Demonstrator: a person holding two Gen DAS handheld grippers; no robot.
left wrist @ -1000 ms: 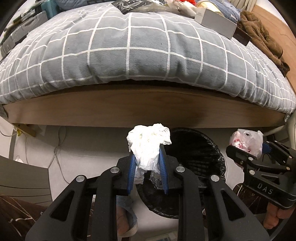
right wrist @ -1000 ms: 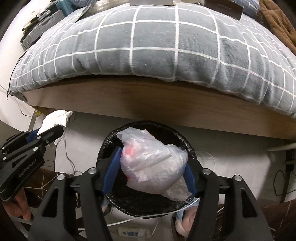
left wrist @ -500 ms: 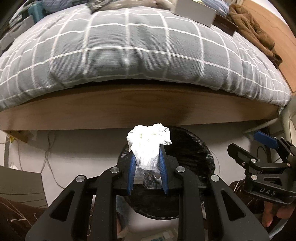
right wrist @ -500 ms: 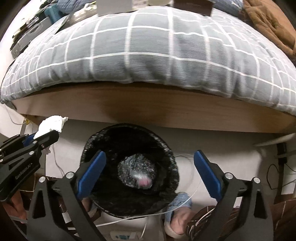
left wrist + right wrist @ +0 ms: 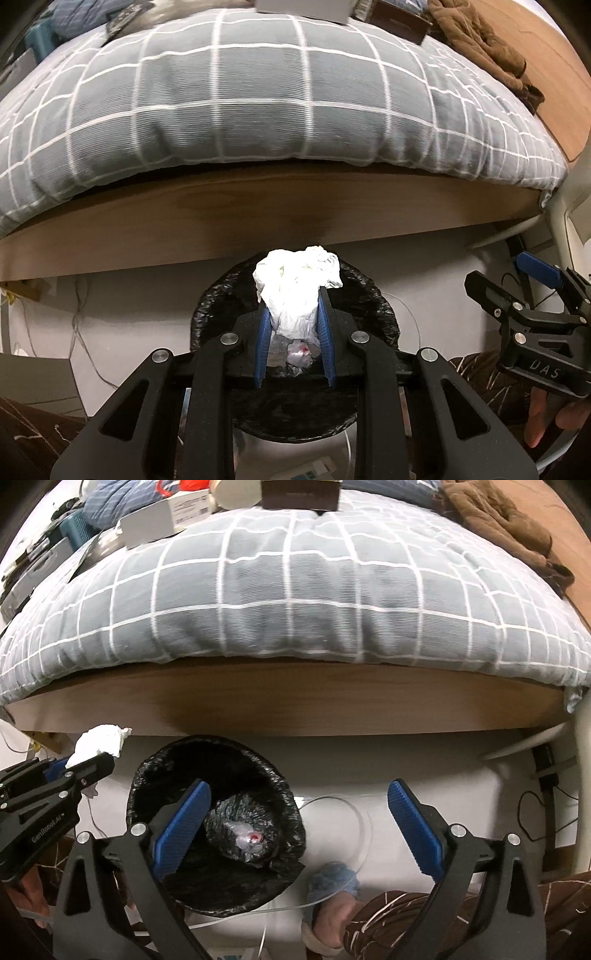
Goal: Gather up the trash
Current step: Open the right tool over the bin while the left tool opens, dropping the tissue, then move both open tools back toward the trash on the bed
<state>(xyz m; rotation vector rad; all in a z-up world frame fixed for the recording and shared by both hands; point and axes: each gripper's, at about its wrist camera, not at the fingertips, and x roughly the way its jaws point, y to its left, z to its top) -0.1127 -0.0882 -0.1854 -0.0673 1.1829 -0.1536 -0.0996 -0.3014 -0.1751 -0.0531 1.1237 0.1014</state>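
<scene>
Tissue wad [image 5: 297, 280] upright above bin [image 5: 373, 302]

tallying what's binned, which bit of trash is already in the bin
The clear plastic bag, lying at the bottom of the black-lined bin. The crumpled white tissue is pinched in the left gripper.

1. A bed [image 5: 295, 709] with a brown wooden side board spans the middle of both frames.
2. A grey quilt [image 5: 258, 110] with a white grid covers it, bulging over the edge.
3. Boxes [image 5: 162, 520] and a brown garment [image 5: 498, 520] lie along the top of the frame.
4. A pale floor [image 5: 424, 775] fills the lower part, with thin cables [image 5: 77, 314] at lower left.
</scene>
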